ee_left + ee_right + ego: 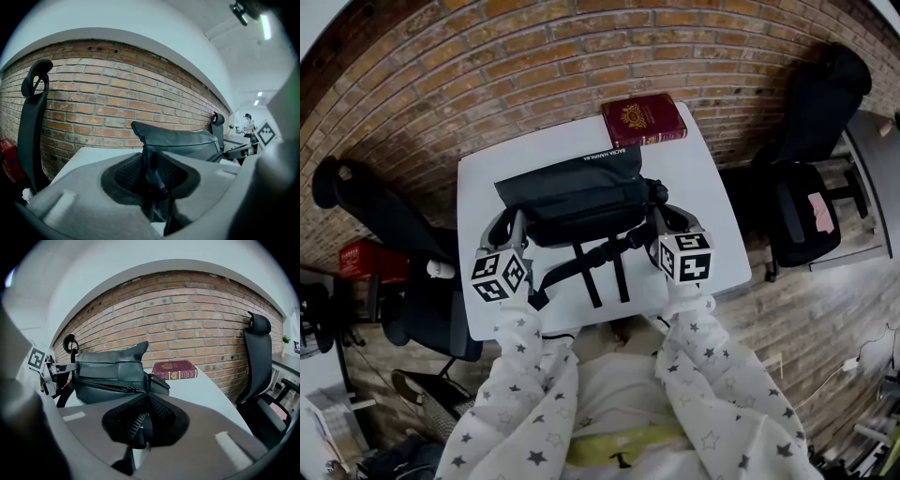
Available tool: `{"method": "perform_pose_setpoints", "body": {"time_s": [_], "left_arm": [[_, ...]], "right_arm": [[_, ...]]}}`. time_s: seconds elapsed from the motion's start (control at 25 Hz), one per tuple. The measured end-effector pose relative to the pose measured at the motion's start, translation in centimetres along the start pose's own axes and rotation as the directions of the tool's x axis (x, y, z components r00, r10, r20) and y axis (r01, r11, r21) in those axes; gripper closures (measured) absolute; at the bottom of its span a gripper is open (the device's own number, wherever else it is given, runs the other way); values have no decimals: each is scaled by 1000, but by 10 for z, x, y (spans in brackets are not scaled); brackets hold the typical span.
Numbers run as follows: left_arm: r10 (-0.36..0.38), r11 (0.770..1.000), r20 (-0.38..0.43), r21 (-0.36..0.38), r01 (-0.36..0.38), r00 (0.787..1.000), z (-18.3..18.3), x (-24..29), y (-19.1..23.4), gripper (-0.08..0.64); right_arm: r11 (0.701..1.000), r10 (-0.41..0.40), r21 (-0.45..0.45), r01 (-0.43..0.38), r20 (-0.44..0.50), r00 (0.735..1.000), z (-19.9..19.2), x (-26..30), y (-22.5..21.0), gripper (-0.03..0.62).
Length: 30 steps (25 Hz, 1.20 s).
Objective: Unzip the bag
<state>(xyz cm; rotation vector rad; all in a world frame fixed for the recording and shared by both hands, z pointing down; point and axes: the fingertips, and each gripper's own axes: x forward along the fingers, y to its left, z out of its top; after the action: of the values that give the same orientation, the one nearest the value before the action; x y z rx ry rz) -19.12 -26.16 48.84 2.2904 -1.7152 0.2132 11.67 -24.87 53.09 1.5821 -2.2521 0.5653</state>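
On smooth white table [487, 192], slouchy black fabric bag [581, 192]

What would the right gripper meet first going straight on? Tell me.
The black bag: the right gripper pinches what looks like its zipper pull, so contact comes at once.

Bag [581, 192]: 1 line of white print along the top edge, too small to read for sure. Book [643, 120] on the desk [712, 234]: gold crest and gold lettering, not legible. Left gripper [514, 225] and right gripper [659, 220] cubes: square black-and-white coded markers.
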Motion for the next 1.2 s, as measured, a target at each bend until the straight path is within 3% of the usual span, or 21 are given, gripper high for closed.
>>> {"method": "perform_pose_setpoints", "body": {"time_s": [0.2, 0.48, 0.64, 0.72, 0.8, 0.96, 1.2], "left_arm": [[7, 1000, 2, -6, -7, 1000, -1, 0, -1, 459], [-17, 999, -10, -45, 17, 1000, 1, -3, -3, 449], [-19, 1000, 1, -21, 19, 1000, 6, -14, -7, 425], [-26, 1000, 11, -14, 26, 1000, 9, -19, -9, 425], [-29, 1000, 25, 12, 28, 999, 14, -25, -12, 482], [-55, 998, 43, 27, 54, 998, 25, -32, -21, 541], [-91, 995, 58, 50, 88, 994, 41, -38, -37, 561]], "right_arm": [[1000, 20, 15, -20, -4, 1000, -2, 1, 0, 574], [989, 112, 93, -111, -8, 994, -10, 4, 3, 566], [978, 180, 94, -185, 64, 982, 1, -3, 9, 467], [979, 190, 60, -196, 100, 977, 10, -8, 10, 465], [982, 183, 23, -188, 138, 973, 19, -13, 10, 475], [978, 205, -9, -208, 231, 951, 46, -22, 22, 584], [969, 236, -11, -246, 328, 915, 85, -34, 34, 584]]}}
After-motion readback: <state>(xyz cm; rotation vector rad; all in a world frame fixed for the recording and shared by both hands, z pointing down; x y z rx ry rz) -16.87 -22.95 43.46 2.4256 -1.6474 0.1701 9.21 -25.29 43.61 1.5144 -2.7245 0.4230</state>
